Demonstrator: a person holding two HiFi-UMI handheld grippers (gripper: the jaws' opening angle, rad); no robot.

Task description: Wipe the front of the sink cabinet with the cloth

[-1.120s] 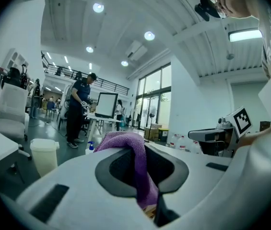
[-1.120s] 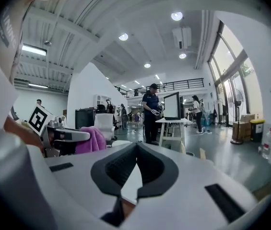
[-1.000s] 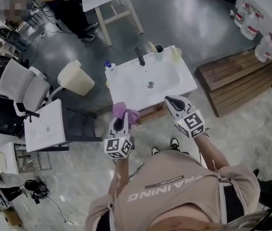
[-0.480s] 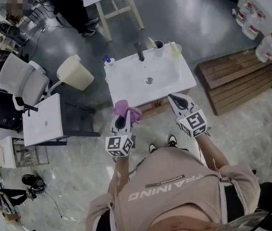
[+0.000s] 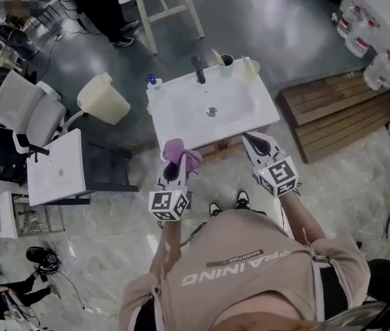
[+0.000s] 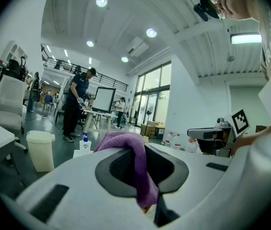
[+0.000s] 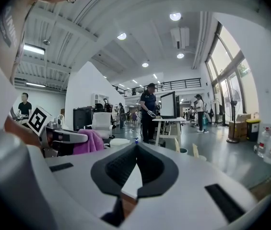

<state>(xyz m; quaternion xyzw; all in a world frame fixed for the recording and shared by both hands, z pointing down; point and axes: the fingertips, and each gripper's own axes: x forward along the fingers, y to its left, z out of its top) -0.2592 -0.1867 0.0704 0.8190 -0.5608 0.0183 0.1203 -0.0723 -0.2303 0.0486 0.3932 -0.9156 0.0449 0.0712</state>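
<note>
Pale mottled floor (image 5: pixel 112 254) fills the near part of the workshop, and grey concrete lies beyond it. Nearest, the person's 2 grippers reach forward side by side. The left gripper (image 5: pixel 174 164) has its jaws clamped on the purple cloth (image 5: pixel 181 153), which bunches over the tips and hangs down between them in the left gripper view (image 6: pixel 136 163). The right gripper (image 5: pixel 252 143) has its jaws closed together, with nothing between them (image 7: pixel 136 169). The cloth sits at the front edge of the white sink (image 5: pixel 181 119), just above the brown cabinet front (image 5: pixel 223 150); whether it touches is unclear. At the sink's far edge stand a dark faucet (image 5: pixel 199 69), a soap bottle (image 5: pixel 152 82) and a cup (image 5: pixel 227 62). Beyond lie a cream bin (image 5: pixel 103 98) on the left and a wooden pallet (image 5: pixel 333 112) on the right.
</note>
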